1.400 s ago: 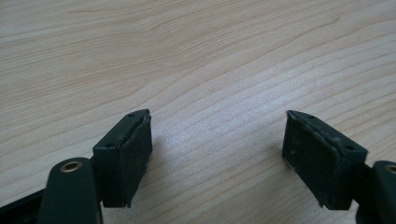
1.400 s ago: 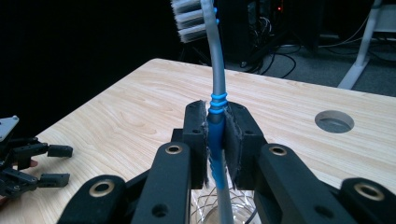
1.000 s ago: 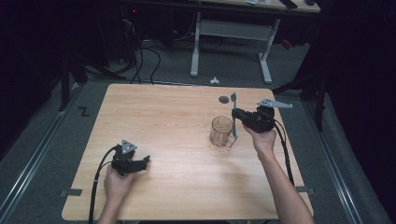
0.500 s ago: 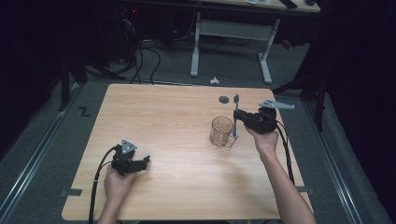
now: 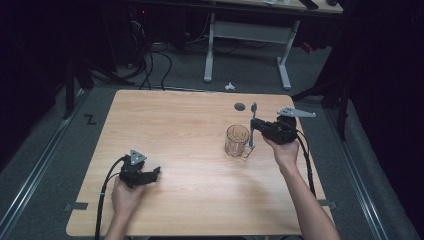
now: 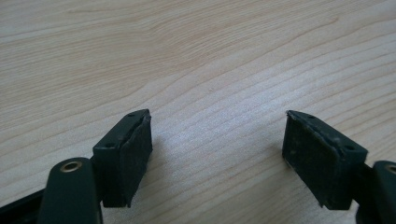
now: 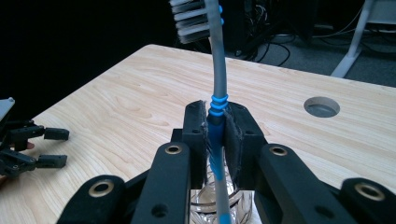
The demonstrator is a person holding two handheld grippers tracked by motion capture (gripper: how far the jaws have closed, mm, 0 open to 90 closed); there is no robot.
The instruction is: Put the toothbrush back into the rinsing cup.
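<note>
1. High view: the right gripper (image 5: pixel 256 129) is clamped on a toothbrush (image 5: pixel 252 125) just beside the glass mug (image 5: pixel 236 140), on the right half of the table (image 5: pixel 170 120). The toothbrush stands nearly upright, its long axis vertical, head up, lower end down by the mug's handle. The left gripper (image 5: pixel 152 175) rests near the front left, jaws spread, well apart from the mug.
2. Left gripper view: the pads (image 6: pixel 135 154) stand wide apart over bare wood, with nothing between them.
3. Right gripper view: both jaws press on the blue-and-grey handle of the toothbrush (image 7: pixel 218 93); bristles face left at the top, and the lower end hangs over the mug (image 7: pixel 224 205) below.
4. Against the earlier frames, both hands, the toothbrush and the mug sit unchanged.
</note>
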